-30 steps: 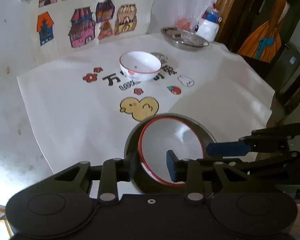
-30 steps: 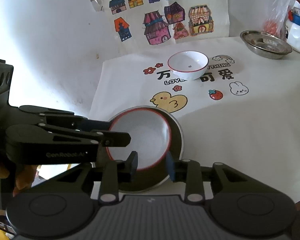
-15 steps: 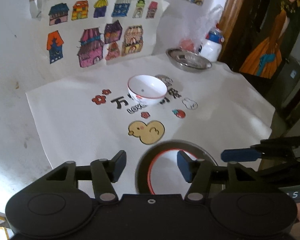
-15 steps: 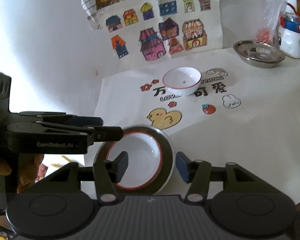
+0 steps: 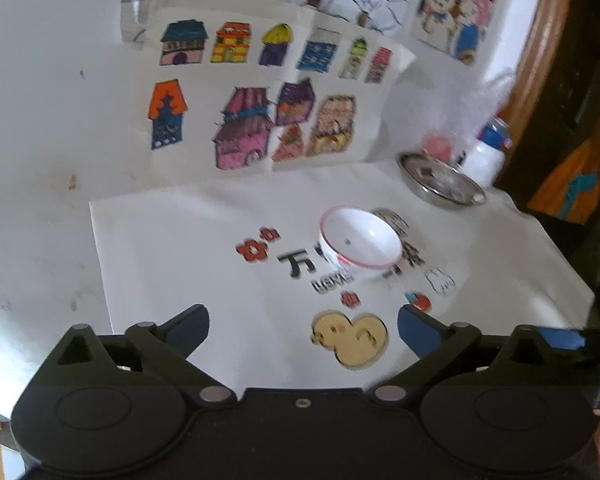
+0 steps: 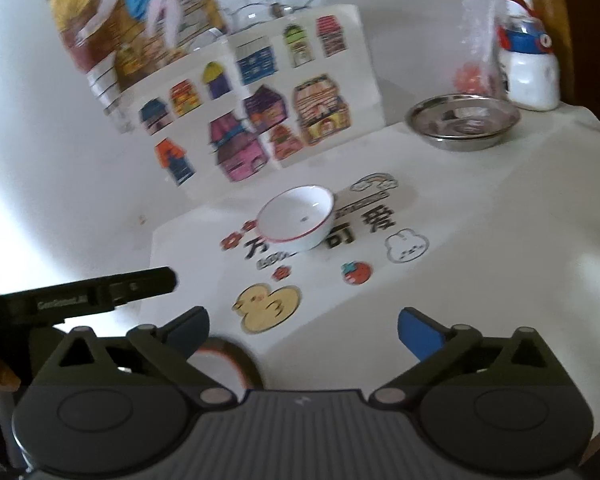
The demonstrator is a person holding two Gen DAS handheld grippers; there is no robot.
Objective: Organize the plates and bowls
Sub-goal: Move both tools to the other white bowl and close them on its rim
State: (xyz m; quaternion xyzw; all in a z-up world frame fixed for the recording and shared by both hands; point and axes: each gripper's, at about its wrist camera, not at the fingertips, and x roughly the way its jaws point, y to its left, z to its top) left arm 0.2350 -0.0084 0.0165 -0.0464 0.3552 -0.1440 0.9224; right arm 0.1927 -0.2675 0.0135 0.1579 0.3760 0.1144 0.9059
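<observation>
**Table inventory: bowls, plate, two grippers**

White printed tablecloth (image 5: 204, 248): fills mid-frame in both views.
Stainless steel round dish (image 6: 462, 122): upper right, upright, mouth up, near a white bottle with blue cap (image 6: 534, 76).
White ceramic bowl with red rim (image 6: 298, 218): centre, upright on the printed lettering, opening upward; round, no long axis.
Red-rimmed white bowl in a metal plate (image 6: 230, 360): lower left of the right view, blurred, mostly hidden.
Left gripper (image 5: 302, 326): jaws wide apart, empty.
Right gripper (image 6: 303, 326): jaws wide apart, empty.

left wrist: above table edge, facing wall | right wrist: same, further right | shared: white bowl (image 5: 360, 240)
</observation>
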